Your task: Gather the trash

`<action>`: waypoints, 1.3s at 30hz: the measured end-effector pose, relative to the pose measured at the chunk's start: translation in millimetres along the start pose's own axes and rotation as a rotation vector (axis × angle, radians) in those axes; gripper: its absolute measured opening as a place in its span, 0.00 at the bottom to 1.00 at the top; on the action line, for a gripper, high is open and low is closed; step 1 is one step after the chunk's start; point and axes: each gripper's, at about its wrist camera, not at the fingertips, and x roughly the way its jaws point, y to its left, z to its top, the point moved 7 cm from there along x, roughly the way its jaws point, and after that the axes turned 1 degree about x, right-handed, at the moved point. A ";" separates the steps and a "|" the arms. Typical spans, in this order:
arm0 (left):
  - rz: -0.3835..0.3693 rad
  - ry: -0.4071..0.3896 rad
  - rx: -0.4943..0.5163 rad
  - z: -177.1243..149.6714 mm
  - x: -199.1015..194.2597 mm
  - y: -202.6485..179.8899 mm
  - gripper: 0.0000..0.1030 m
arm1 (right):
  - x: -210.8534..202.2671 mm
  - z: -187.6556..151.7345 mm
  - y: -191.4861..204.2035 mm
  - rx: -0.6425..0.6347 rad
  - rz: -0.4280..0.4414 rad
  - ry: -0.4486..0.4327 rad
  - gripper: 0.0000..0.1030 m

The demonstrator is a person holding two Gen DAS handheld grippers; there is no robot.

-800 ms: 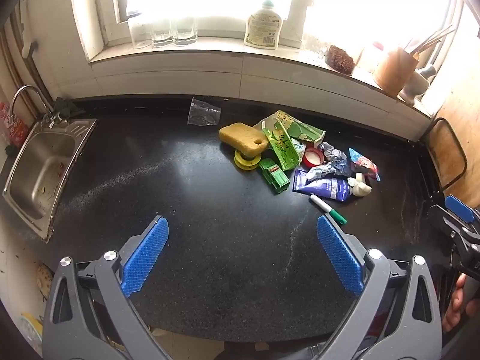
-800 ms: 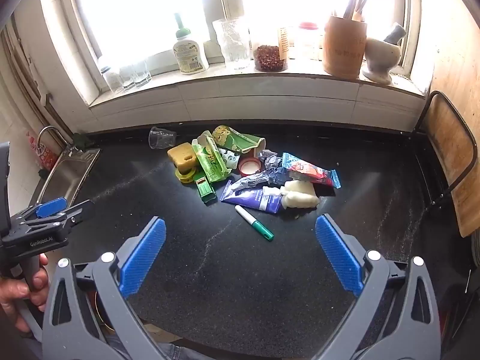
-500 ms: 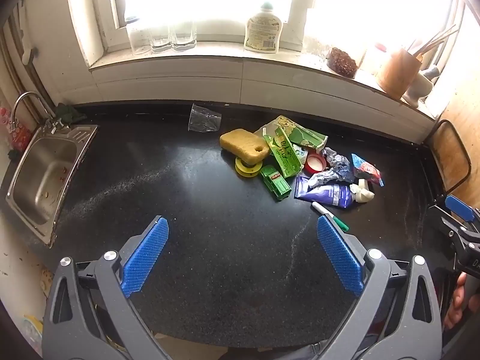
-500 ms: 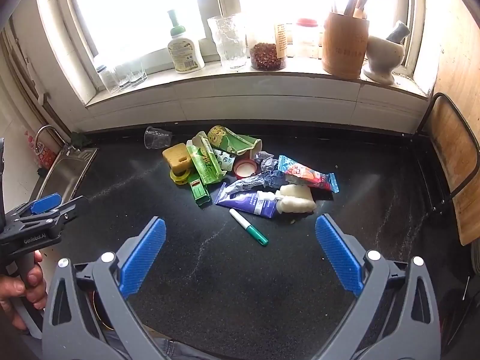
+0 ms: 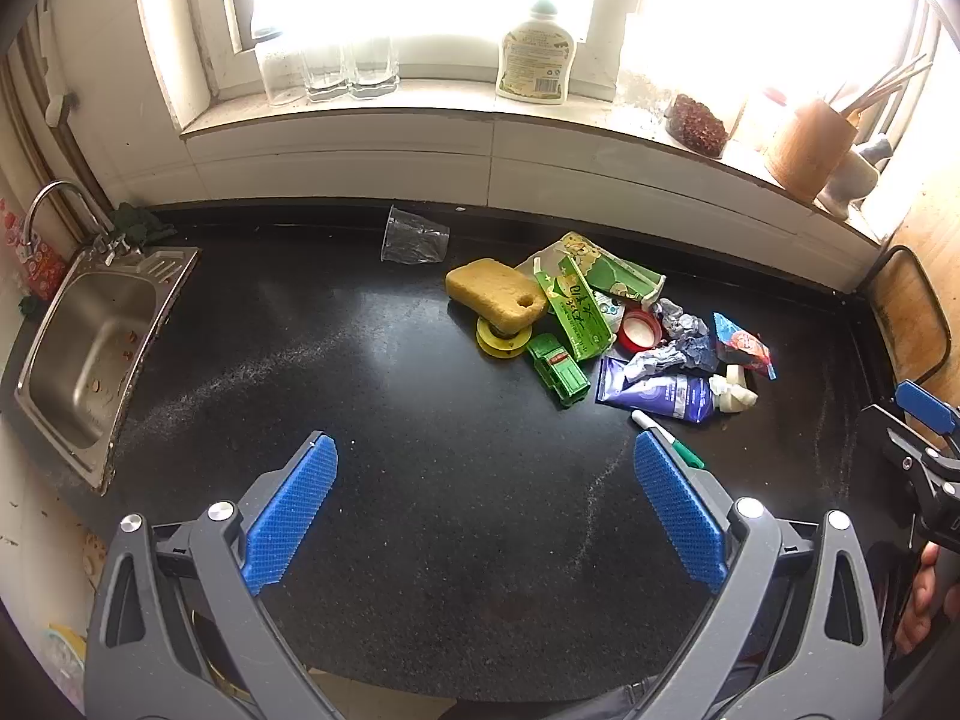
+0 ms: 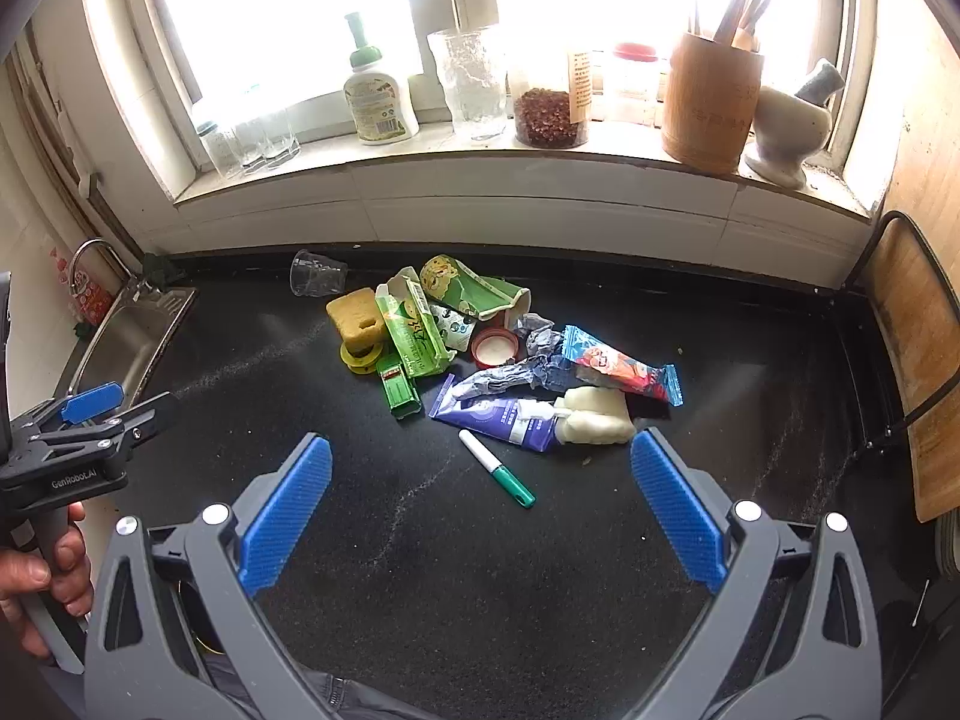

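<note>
Both grippers have drawn back slightly since the earlier frames; the trash pile sits a little farther off. Left gripper point(image 5: 485, 504) and right gripper point(image 6: 480, 501) hover with jaws wide apart, holding nothing.

Pile point(image 6: 480, 354) lies mid-counter, toward the far wall: sponge point(image 6: 355, 317), cartons, tube point(image 6: 498, 417), wrapper point(image 6: 618, 369), with a marker point(image 6: 497, 468) nearest.

Risks, as judged: items overlap, so gripping one may drag or scatter its neighbours; the marker could roll; the tipped cup point(image 5: 414, 237) is thin and may crush or skid.

Counter point(image 5: 372, 396) is open near and left of the pile. Sink point(image 5: 90, 348) bounds the left, a rack point(image 6: 912, 348) the right.
</note>
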 end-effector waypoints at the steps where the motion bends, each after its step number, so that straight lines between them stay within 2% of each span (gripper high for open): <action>1: -0.001 0.002 0.000 0.2 0.1 0.1 0.94 | 0.8 0.5 0.1 -0.002 0.000 0.001 0.94; 39: 0.003 0.019 0.004 2.2 6.0 2.1 0.94 | 1.4 1.8 2.0 -0.007 0.005 0.008 0.94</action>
